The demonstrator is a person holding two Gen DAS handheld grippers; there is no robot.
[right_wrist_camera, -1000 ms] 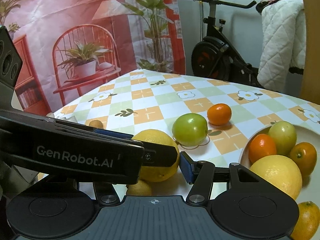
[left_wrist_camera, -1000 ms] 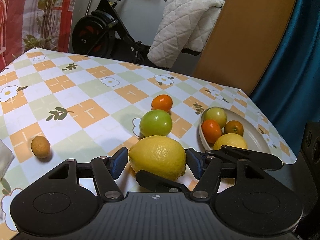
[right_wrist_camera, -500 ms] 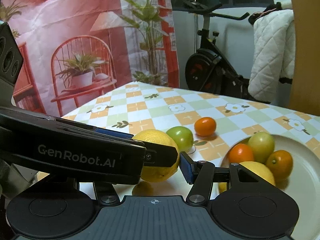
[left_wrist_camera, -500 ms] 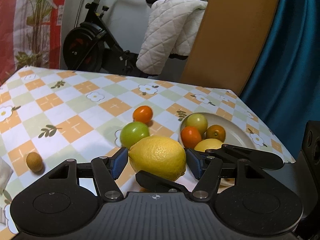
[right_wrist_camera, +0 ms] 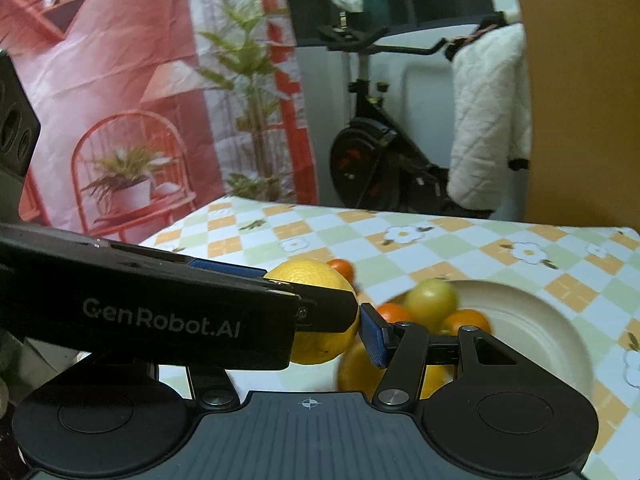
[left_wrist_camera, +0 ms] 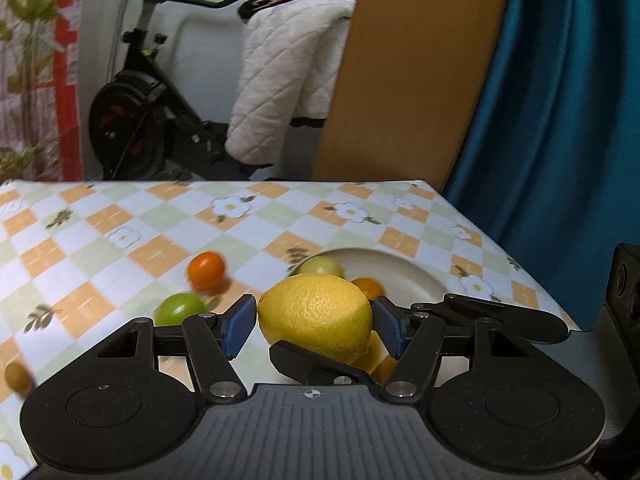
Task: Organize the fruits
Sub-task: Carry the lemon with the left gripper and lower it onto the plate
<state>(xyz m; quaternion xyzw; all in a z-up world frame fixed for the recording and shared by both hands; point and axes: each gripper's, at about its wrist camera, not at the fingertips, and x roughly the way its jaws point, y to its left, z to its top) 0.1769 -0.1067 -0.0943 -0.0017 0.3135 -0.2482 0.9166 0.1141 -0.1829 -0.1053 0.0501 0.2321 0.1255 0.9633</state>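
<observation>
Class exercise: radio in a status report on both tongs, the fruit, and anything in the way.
Left tongs shut on the lemon, lifted. Right tongs close beside it; grip unclear. Plate ahead, already holding fruit. Nothing blocking.

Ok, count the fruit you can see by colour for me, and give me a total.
Lemons: 2 (held lemon, plate lemon)
Orange fruits: 3 (table orange, plate oranges)
Green fruits: 2 (table green fruit, yellow-green plate fruit)
Small brown fruit: 1
Total: 8
</observation>
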